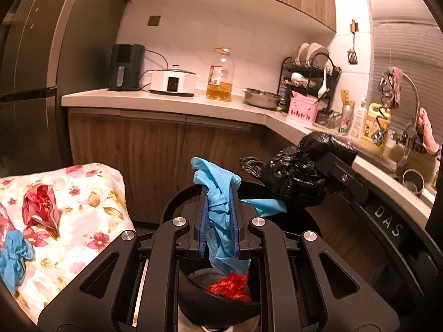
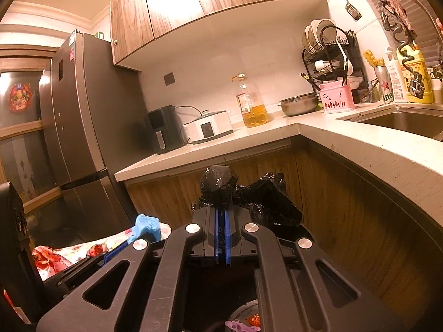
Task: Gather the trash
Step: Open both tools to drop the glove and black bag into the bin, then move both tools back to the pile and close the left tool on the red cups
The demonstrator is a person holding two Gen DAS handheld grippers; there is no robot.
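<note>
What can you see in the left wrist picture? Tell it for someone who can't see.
The left gripper pinches a blue glove over a black bin. Beside it the right gripper holds a black bag.

The right claw (image 2: 220, 210) pinches a crumpled black plastic bag (image 2: 249, 196) between its blue pads, the bag bulging above and to the right of the fingertips. Below it gapes a dark bin (image 2: 221, 290) with scraps inside. At lower left the left claw (image 2: 130, 242) carries a blue glove (image 2: 146, 228) over a floral cloth (image 2: 74, 251). Behind, the desk (image 2: 277, 130) bears an oil bottle (image 2: 250, 102) and a steel bowl (image 2: 299, 103)
</note>
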